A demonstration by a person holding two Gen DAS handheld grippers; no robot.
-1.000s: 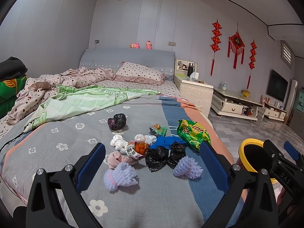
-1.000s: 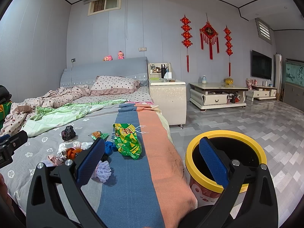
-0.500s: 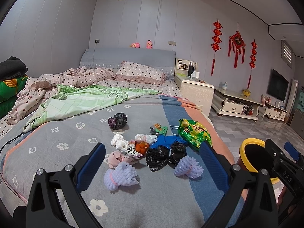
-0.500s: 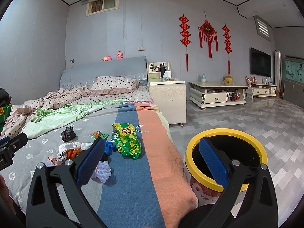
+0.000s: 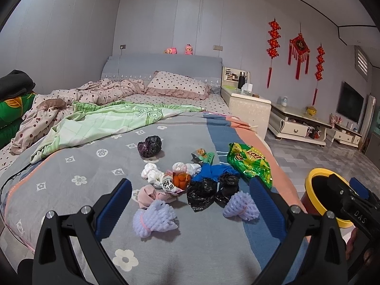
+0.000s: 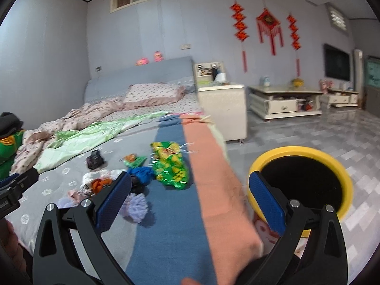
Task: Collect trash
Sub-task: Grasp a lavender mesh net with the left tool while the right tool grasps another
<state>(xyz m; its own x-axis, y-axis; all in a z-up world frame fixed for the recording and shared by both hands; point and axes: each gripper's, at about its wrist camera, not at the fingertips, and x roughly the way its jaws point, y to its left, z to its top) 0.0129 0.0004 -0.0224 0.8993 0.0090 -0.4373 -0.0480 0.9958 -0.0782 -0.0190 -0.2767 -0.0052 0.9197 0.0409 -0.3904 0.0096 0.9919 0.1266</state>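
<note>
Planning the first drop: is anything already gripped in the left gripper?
No, the left gripper is open and empty above the trash pile on the bed.

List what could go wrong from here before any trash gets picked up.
1. The trash pile is tightly clustered: the black bags touch the blue cloth, so a grab may drag neighbours along.
2. The yellow-rimmed bin stands on the floor off the bed's edge; light pieces like the purple foam net could miss it.
3. The right wrist view is blurred, so aiming the open right hand-held gripper is harder.
</note>
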